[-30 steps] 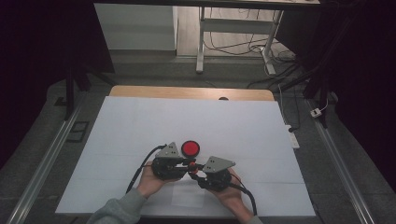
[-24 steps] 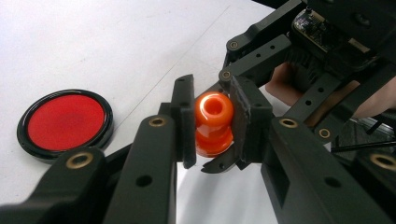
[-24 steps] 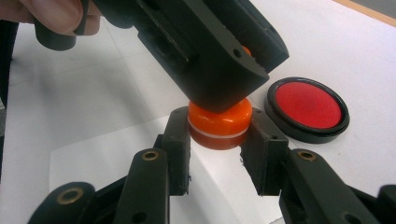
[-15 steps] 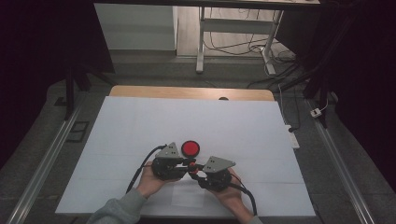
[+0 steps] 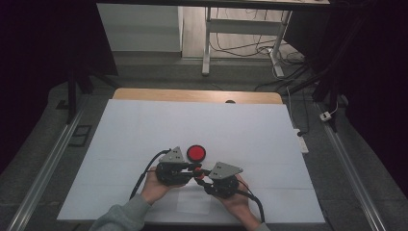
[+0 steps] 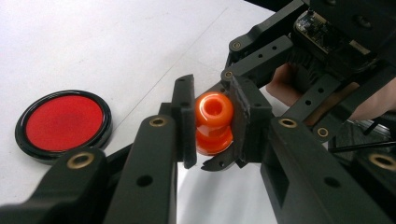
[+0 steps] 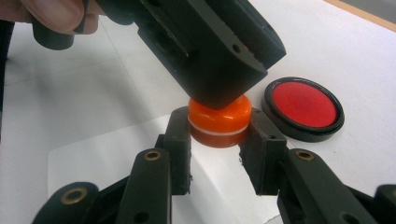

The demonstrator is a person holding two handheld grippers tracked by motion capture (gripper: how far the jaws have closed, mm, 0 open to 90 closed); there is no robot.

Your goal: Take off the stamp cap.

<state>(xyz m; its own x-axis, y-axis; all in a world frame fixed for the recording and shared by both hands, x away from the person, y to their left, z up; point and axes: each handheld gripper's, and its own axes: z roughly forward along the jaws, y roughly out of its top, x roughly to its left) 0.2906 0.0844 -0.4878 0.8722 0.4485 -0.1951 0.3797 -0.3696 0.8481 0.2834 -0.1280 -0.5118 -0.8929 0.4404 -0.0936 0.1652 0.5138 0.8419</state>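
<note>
Both tongs, left (image 6: 212, 122) and right (image 7: 218, 135), are gripping 1 orange spool (image 6: 214, 122) at lower centre; a red disc (image 5: 196, 153) is lying just beside.

knob (image 6: 214, 123): glossy orange, thin white band round its middle | disc (image 6: 64, 122): red face, black rim | grippers, left (image 5: 191, 169) and right (image 5: 201, 176): black, brass-coloured pins, grey top plates | table (image 5: 144, 125): white top, pale wood far edge | sleeve (image 5: 120, 217): grey-green
</note>
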